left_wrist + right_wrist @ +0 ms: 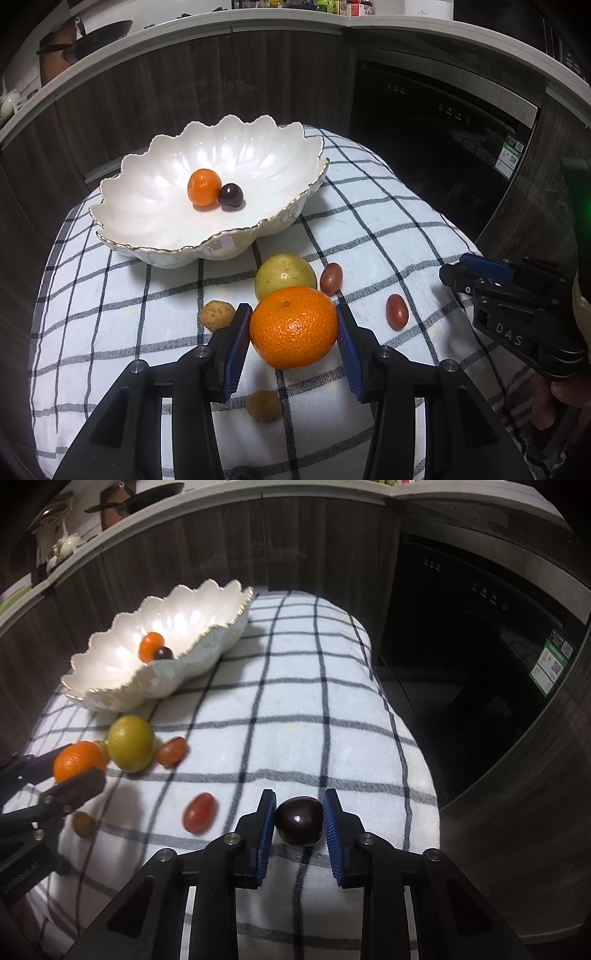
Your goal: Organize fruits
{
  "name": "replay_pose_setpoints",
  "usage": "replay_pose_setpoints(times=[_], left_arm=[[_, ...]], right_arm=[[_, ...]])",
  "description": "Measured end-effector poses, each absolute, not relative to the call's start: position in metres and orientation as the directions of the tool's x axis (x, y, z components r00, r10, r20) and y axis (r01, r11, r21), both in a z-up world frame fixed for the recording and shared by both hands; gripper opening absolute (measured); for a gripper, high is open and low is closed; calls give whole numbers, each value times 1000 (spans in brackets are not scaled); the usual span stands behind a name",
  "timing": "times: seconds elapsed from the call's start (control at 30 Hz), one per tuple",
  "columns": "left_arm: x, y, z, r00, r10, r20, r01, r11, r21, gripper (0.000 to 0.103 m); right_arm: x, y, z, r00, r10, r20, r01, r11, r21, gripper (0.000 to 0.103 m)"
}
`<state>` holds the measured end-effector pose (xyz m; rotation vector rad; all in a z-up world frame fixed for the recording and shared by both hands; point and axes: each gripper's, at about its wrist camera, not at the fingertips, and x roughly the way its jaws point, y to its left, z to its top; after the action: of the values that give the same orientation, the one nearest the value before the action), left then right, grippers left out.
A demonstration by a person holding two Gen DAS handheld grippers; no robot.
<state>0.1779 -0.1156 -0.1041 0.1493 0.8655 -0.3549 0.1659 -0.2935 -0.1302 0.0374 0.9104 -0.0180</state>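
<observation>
My left gripper [293, 326] is shut on a big orange mandarin [293, 326], held just above the checked cloth [369, 206]. It also shows in the right wrist view [79, 760]. My right gripper [299, 821] is shut on a dark plum [299, 821]; in the left wrist view [476, 271] its load is hidden. A white scalloped bowl [147, 206] holds a small mandarin [204, 187] and a dark plum [231, 196]. On the cloth lie a green fruit [285, 275], two red grapes [331, 278] [397, 311] and two small brown fruits [217, 314] [263, 406].
The cloth covers a small table whose edges drop off on all sides. Dark wood cabinets [221, 85] and a black built-in appliance [443, 129] stand behind it. A counter with pans [92, 33] runs above.
</observation>
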Motion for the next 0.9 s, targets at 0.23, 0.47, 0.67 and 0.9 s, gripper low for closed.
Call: replay_pose_setpoints(times=[0.23,0.47,0.67,0.9], left_arm=[[181,-103,-92,618,-243,-747,332,943,-32,45],[190,-82,-75,655,-230,-719,284,958,-48,45],[198,-64,-61,685,-211,-697,242,969,-56,45],[207,-42,-50,710,-190,-678,202,977,-62,45]], right_arm=[[172,-284,-108,639,43,-768,5,998,60,27],[182,-264,-82,673,79,-736,-44,997,67,27],[193,-246,-61,699,104,-708,-84,994,64,27],[206,-225,-43,718,133,-683,-126,990,61,27]])
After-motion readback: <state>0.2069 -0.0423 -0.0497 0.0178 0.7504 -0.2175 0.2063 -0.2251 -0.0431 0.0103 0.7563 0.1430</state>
